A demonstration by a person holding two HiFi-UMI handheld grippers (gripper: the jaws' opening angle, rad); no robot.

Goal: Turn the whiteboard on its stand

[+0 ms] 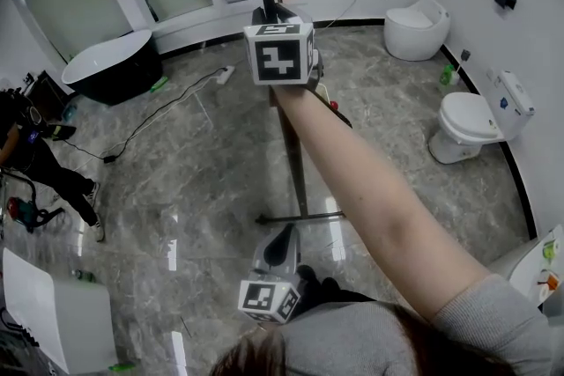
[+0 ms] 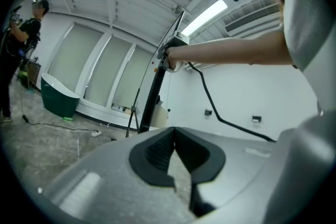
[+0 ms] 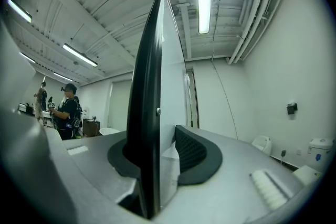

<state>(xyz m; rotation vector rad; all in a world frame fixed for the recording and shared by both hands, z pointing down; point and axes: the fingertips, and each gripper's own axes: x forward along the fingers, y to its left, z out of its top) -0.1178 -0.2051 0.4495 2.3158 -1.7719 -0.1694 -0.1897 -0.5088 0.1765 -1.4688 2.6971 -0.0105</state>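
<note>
The whiteboard point(image 1: 292, 150) stands edge-on in the head view, a thin dark line rising from its stand's floor bar point(image 1: 300, 217). My right gripper point(image 1: 275, 18) is raised at arm's length to the board's upper edge. In the right gripper view the board's dark frame and white face point(image 3: 157, 86) stand between the jaws, and the right pad point(image 3: 190, 152) shows a gap to the white face. My left gripper point(image 1: 282, 244) hangs low near my body, its fingertips point(image 2: 173, 131) together with nothing between them. The left gripper view shows the board point(image 2: 156, 92) and the right gripper point(image 2: 170, 55) from below.
A black bathtub point(image 1: 110, 66) sits far left, and a cable point(image 1: 167, 106) runs across the marble floor. Two toilets point(image 1: 467, 123) point(image 1: 416, 26) stand along the right wall. A person point(image 1: 35, 154) stands at the left. A white tub point(image 1: 53, 313) is near left.
</note>
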